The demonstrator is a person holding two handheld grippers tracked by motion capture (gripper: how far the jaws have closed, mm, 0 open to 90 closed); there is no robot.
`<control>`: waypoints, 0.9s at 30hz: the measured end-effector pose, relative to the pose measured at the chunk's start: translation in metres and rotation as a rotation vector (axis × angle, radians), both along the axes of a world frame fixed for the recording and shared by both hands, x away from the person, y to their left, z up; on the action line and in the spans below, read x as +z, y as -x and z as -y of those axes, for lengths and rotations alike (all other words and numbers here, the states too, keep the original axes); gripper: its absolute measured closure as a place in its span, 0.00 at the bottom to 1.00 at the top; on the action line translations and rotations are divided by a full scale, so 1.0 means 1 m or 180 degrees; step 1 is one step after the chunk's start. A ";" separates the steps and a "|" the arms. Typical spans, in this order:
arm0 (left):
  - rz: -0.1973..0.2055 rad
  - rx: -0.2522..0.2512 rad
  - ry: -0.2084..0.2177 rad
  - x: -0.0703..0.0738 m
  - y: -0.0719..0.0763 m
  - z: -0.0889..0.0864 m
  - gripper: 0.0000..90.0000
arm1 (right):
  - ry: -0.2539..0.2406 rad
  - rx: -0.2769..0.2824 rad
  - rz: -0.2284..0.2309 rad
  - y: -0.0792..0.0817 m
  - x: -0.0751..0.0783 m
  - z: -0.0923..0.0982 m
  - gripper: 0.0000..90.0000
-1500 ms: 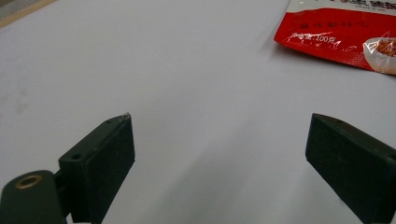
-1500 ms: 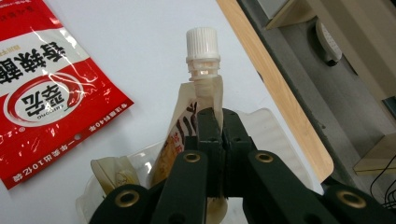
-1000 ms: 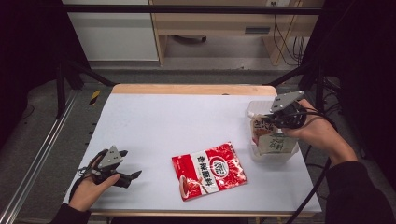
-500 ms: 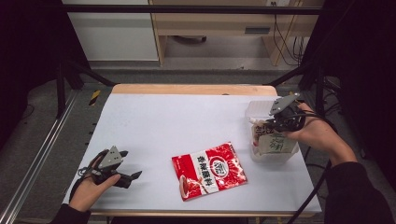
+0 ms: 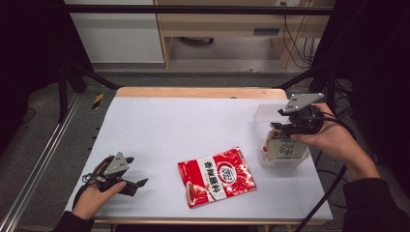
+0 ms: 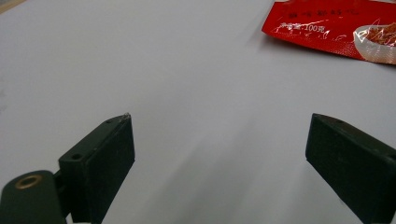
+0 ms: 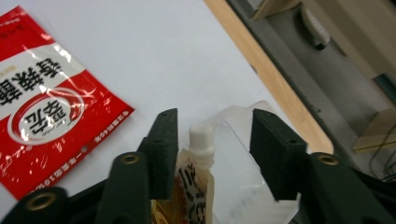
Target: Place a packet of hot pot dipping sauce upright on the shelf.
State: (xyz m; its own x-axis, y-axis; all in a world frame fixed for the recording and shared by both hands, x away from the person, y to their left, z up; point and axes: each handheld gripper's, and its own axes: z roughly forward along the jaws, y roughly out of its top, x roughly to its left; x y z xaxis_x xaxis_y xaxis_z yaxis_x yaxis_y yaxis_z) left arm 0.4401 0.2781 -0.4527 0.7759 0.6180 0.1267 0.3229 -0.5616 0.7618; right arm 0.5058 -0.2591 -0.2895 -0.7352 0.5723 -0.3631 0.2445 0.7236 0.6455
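Seemingly soft and light, the white spouted refill pouch with a small white screw cap (image 5: 283, 147) stands upright inside the clear plastic tub (image 5: 285, 162) at the table's right side in the high view. A filled film pouch like this probably sags and slips if squeezed at the belly; the stiff neck just under the cap looks the safest place to take hold. The right gripper (image 5: 278, 126) hangs directly above it, at the tub's mouth, its jaws having just been opening. The left gripper (image 5: 138, 183) rests near the white table's (image 5: 193, 121) front left corner, well apart from the tub, with the flat red and white foil sachet (image 5: 216, 176) lying between the two.

From the left gripper view, its jaws stand spread over bare table, nothing between them, the sachet (image 6: 336, 25) off ahead to the right.

From the right gripper view, the right gripper (image 7: 212, 140) is parted with the pouch cap (image 7: 201, 138) between its jaws; the cap sits close to the left jaw, and I cannot tell that either pad presses it. The tub wall (image 7: 243, 140) shows beyond.
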 end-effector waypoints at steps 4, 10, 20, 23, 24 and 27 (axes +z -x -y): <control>0.0002 -0.0007 -0.0008 0.000 0.000 0.000 0.09 | -0.0022 -0.0039 0.0169 0.011 0.006 -0.013 0.48; 0.0013 -0.0015 -0.0037 0.000 0.000 0.002 0.09 | -0.0032 0.0072 0.0340 0.044 0.013 -0.047 0.36; 0.0065 0.0004 -0.0042 0.001 0.001 0.005 0.09 | -0.0072 0.0189 0.0161 0.077 -0.027 -0.089 0.27; 0.0063 0.0009 -0.0034 0.001 0.001 0.005 0.09 | -0.0135 0.0164 0.0138 0.079 -0.033 -0.091 0.26; 0.0060 0.0008 -0.0037 0.001 0.001 0.005 0.09 | -0.0164 0.0142 0.0137 0.080 -0.036 -0.092 0.26; 0.0053 -0.0001 -0.0038 0.000 0.001 0.005 0.08 | -0.0252 0.0060 0.0097 0.082 -0.046 -0.097 0.24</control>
